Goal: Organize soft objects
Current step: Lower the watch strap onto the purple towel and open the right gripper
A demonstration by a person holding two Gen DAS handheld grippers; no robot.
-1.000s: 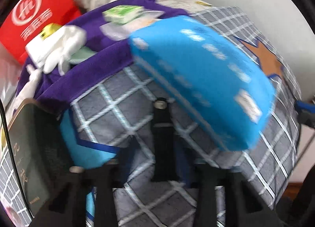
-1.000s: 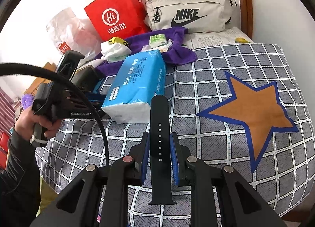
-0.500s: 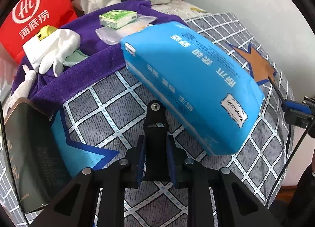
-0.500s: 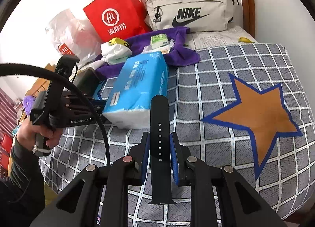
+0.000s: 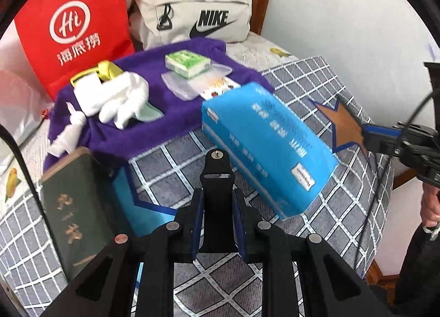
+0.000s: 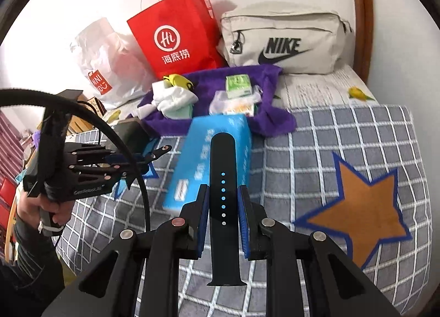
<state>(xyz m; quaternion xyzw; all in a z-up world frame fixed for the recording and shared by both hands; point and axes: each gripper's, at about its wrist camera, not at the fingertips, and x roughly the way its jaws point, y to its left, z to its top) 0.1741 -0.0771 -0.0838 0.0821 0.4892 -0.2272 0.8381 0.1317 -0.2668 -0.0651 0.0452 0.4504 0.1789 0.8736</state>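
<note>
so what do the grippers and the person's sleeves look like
Both are black skeletal linkage frames with silver pivot pins and blue pads on the fingers. The left gripper has white lettering on its side and a thick black cable looping behind it. The sleeve is dark.

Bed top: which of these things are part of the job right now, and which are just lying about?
In hand:
left gripper, shut on buckle-end strap
right gripper, shut on holed strap

Lying about:
blue tissue pack
purple towel
white gloves
green book
red bag
Nike bag
</note>
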